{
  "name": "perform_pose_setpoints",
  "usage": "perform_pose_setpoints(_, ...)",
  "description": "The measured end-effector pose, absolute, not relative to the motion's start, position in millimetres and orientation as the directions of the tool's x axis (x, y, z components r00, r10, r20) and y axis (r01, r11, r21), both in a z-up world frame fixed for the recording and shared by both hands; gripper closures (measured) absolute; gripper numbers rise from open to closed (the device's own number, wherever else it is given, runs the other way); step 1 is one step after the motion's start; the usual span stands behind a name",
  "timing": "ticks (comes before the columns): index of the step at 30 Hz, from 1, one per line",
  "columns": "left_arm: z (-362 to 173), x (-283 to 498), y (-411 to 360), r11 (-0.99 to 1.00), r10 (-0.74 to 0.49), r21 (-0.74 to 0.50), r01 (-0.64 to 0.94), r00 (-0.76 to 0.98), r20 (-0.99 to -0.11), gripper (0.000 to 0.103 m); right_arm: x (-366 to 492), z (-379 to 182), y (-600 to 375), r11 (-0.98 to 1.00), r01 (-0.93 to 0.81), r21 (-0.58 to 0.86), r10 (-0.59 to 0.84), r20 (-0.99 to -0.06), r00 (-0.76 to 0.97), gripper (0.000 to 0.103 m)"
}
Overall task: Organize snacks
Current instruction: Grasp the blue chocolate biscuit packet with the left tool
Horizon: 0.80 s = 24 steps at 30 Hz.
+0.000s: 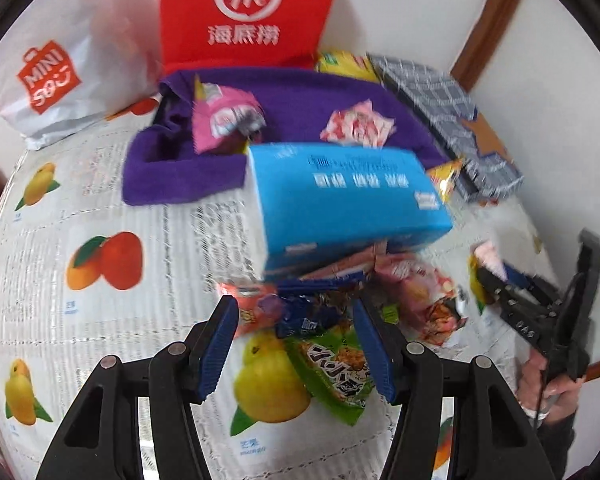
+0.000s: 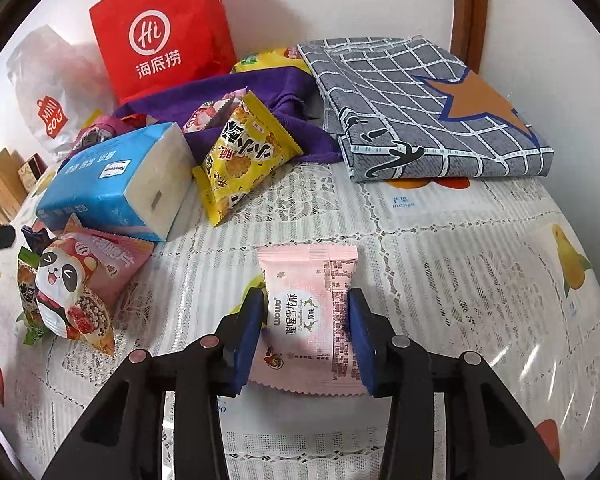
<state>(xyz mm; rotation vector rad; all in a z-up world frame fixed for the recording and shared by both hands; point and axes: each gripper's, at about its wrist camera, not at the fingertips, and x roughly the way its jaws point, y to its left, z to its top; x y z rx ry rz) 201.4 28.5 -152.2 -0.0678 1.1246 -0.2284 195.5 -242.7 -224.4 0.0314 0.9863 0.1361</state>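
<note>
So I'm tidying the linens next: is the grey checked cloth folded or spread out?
Folded. The grey checked cloth lies as a thick stack of layers, with doubled edges showing along its near side.

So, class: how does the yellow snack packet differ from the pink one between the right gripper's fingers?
The yellow snack packet lies free on the table, propped against the purple cloth; the pink snack packet is clamped in the right gripper. Yellow's front shows biscuits and bold black lettering; pink's shows plainer, small print. Both are sealed pillow packs with crimped ends.
</note>
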Motion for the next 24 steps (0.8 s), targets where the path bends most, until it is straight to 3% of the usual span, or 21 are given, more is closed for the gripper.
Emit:
perform_pose_setpoints(8,-176,216,13,0.980,-0.188,-0.151,0.126,0.374,-0.908,0.045,194,-226,-238,0.992,-0.115,0.056,0.111,-0.826,0.553,0.057)
perform_pose_setpoints(10,-177,217,10,0.986,-0.156,-0.119,0.120,0.382,-0.911,0.052,194,-226,-237,0.992,-0.115,0.050,0.106,-0.826,0.553,0.057)
perform_pose_setpoints(11,-177,217,9,0.988,-0.136,-0.096,0.121,0.391,-0.910,0.061,194,-226,-237,0.992,-0.115,0.049,0.105,-0.826,0.553,0.057)
perform_pose_setpoints(14,-171,211,12,0.985,-0.147,-0.098,0.141,0.401,-0.904,0.063,194,-225,-238,0.992,-0.112,0.052,0.106,-0.826,0.554,0.058)
perform_pose_setpoints(24,-161,160,75,0.993,-0.119,-0.102,0.065,0.372,-0.921,0.063,175,-211,-220,0.982,-0.163,0.099,0.172,-0.824,0.540,0.064)
